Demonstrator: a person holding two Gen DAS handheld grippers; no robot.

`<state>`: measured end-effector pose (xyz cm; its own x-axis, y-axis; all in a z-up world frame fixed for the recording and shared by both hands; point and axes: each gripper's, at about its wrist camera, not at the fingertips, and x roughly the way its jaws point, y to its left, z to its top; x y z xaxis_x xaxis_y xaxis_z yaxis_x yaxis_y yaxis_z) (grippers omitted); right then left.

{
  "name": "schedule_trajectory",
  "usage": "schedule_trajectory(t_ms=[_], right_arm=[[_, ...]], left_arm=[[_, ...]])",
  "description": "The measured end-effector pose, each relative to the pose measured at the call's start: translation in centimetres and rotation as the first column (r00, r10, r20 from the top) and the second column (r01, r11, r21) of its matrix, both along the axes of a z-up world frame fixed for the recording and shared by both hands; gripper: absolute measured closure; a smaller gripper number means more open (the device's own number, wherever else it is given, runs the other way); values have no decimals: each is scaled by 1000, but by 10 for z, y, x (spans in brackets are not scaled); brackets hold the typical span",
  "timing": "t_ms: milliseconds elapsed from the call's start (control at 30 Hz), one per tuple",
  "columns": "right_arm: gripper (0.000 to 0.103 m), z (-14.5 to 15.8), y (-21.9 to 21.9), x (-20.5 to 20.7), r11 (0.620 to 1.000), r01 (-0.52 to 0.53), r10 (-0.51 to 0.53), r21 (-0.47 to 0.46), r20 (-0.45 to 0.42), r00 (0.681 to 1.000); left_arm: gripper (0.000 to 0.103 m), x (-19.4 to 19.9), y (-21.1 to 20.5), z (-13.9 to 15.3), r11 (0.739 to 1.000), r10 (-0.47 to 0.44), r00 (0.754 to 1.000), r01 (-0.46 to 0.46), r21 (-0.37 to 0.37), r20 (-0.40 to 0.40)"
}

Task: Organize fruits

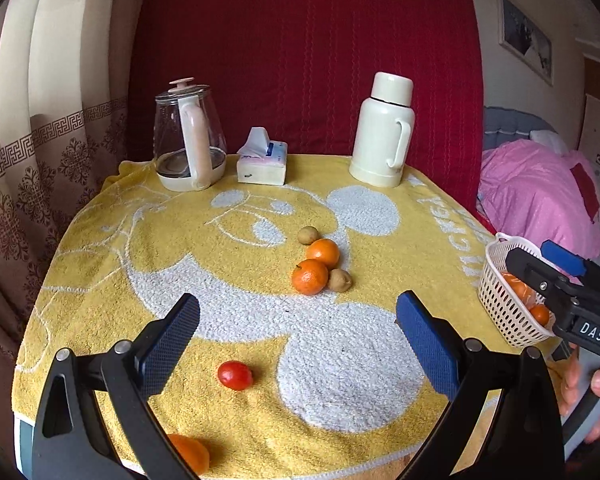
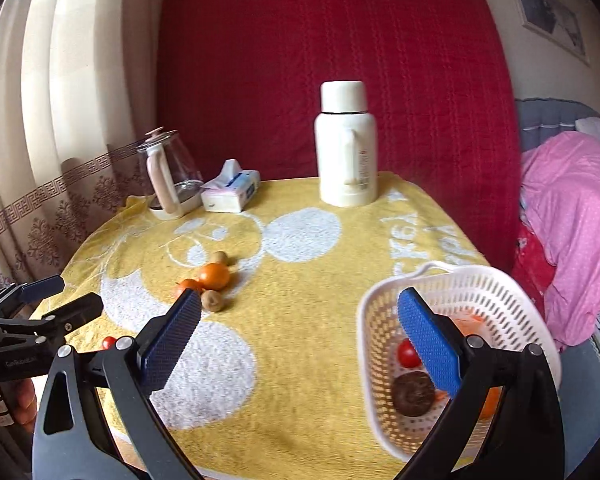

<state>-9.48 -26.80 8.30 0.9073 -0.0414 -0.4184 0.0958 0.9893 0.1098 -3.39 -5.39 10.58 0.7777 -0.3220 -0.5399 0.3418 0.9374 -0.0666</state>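
Note:
In the left wrist view my left gripper (image 1: 298, 344) is open and empty above the yellow towel. A red tomato (image 1: 235, 375) lies between its fingers, closer to the left one. An orange fruit (image 1: 192, 452) sits at the near edge. Two oranges (image 1: 315, 265) and two small brown fruits (image 1: 339, 280) cluster mid-table. My right gripper (image 2: 300, 344) is open and empty, its right finger over the white basket (image 2: 384, 300), which holds a tomato (image 2: 407, 354), a dark round fruit (image 2: 412, 394) and oranges. The right gripper also shows in the left wrist view (image 1: 540, 268) over the basket (image 1: 500, 300).
A glass kettle (image 1: 188, 140), a tissue box (image 1: 262, 162) and a white thermos (image 1: 384, 132) stand along the table's far edge before a red cover. Curtains hang left. A pink bundle (image 1: 540, 192) lies right of the table.

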Motion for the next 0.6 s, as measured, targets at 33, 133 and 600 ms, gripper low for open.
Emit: schedule_trajectory(t_ms=[33, 133, 600], right_arm=[[3, 0, 4, 2, 1000, -6, 6, -1, -1, 1000], [3, -1, 17, 7, 999, -32, 32, 0, -7, 999], [3, -15, 52, 24, 993, -119, 119, 4, -62, 991]], left_arm=[[5, -1, 7, 0, 1000, 9, 1000, -9, -9, 0], [5, -4, 25, 0, 999, 31, 1000, -31, -15, 1], [5, -21, 82, -29, 992, 124, 987, -121, 38, -101]])
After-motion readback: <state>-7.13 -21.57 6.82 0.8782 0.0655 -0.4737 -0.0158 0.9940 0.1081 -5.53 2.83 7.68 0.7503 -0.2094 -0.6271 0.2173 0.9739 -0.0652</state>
